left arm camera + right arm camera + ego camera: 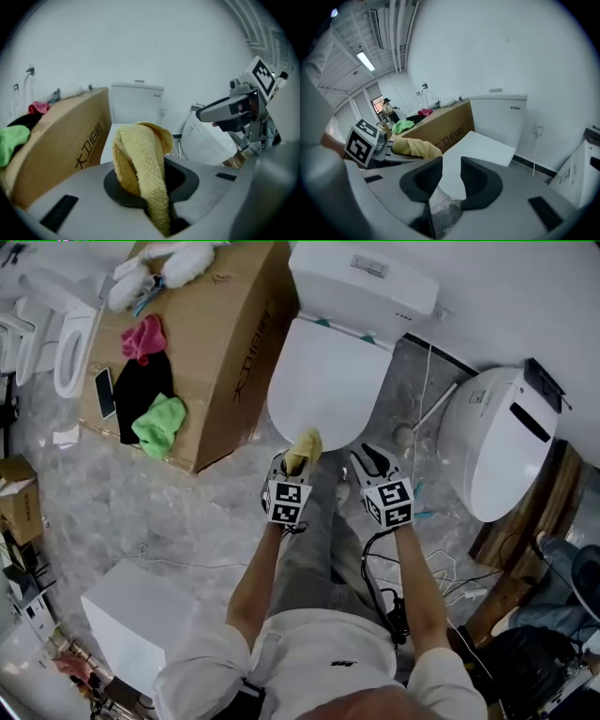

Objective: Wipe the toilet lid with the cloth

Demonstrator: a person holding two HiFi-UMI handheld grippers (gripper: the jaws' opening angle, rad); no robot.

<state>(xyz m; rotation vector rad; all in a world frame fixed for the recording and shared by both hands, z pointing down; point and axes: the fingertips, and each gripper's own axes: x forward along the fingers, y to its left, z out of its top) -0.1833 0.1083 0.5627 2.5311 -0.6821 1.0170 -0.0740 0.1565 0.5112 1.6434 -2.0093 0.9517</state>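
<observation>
Nearest us, the person's forearms (253, 582) rise from the bottom edge. Upper left, we see a closed cardboard box (234, 343), contents hidden, a green rag (157, 423) on top. Top centre, the toilet lid (328, 381) lies shut. The left gripper (298, 465) clamps the yellow cloth (304, 448) at its front edge; the right gripper (371, 459) gapes slightly, empty.

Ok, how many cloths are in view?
4: yellow cloth in the left tongs; pink cloth, black cloth and green cloth on the cardboard box. The white bundle there may be another.
</observation>
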